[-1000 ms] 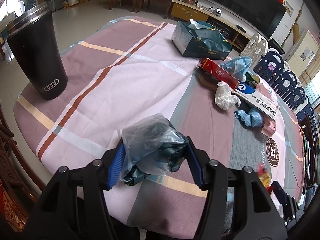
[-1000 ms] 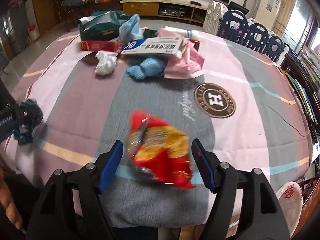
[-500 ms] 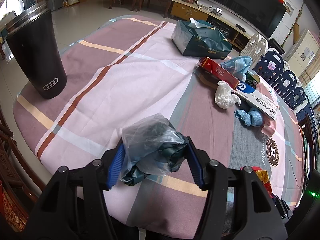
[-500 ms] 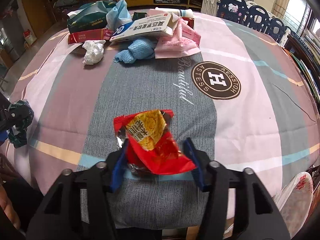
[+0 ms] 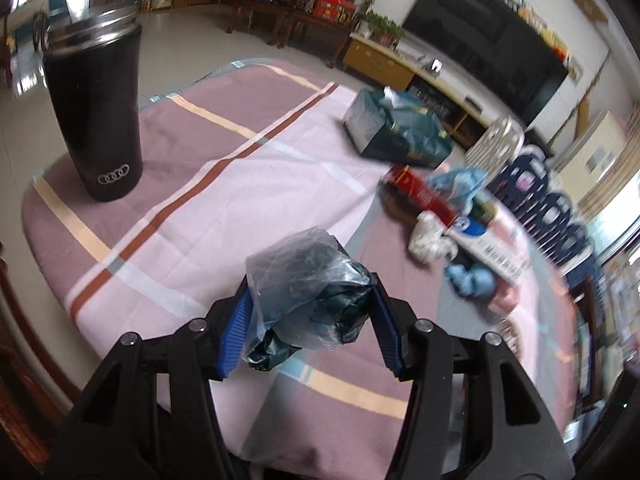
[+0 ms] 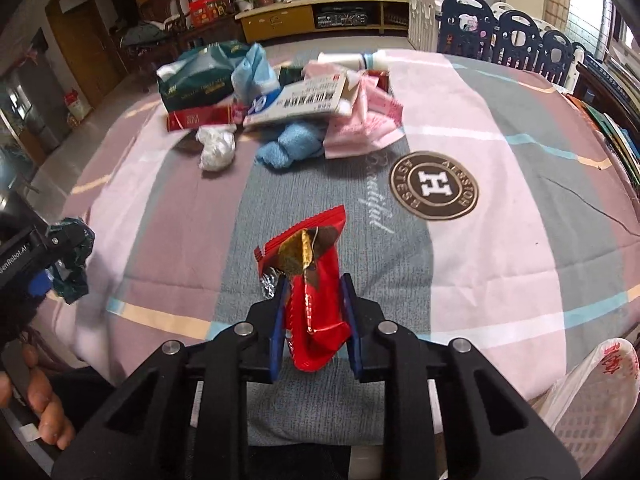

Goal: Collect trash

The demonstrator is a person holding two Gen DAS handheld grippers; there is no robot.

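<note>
Left gripper [image 5: 310, 320] is clamping a crumpled wad of dark green wrapper and clear plastic film [image 5: 306, 292] between its blue pads, holding it just above the near edge of the table [image 5: 224, 184]. The same wad is showing at the far left of the right wrist view [image 6: 72, 260], off the table edge.

Right gripper [image 6: 313, 322] is pinching a red snack wrapper [image 6: 316, 280] tight; the torn top with gold foil is sticking up above the fingertips, the lower end hanging between the pads. It is sitting over the grey stripe of the tablecloth, near the front edge.

More litter is lying in a pile at the far side of the table: a white crumpled tissue [image 6: 216, 148], a blue cloth ball [image 6: 288, 146], a pink bag [image 6: 368, 120], a white-and-blue box [image 6: 300, 100], a red carton [image 6: 200, 118], a green tissue pack [image 6: 196, 76].

A black tumbler [image 5: 98, 116] is standing upright on the left corner of the table, well apart from the pile. A white plastic bag [image 6: 592, 392] is hanging at the lower right, beside the table edge.
</note>
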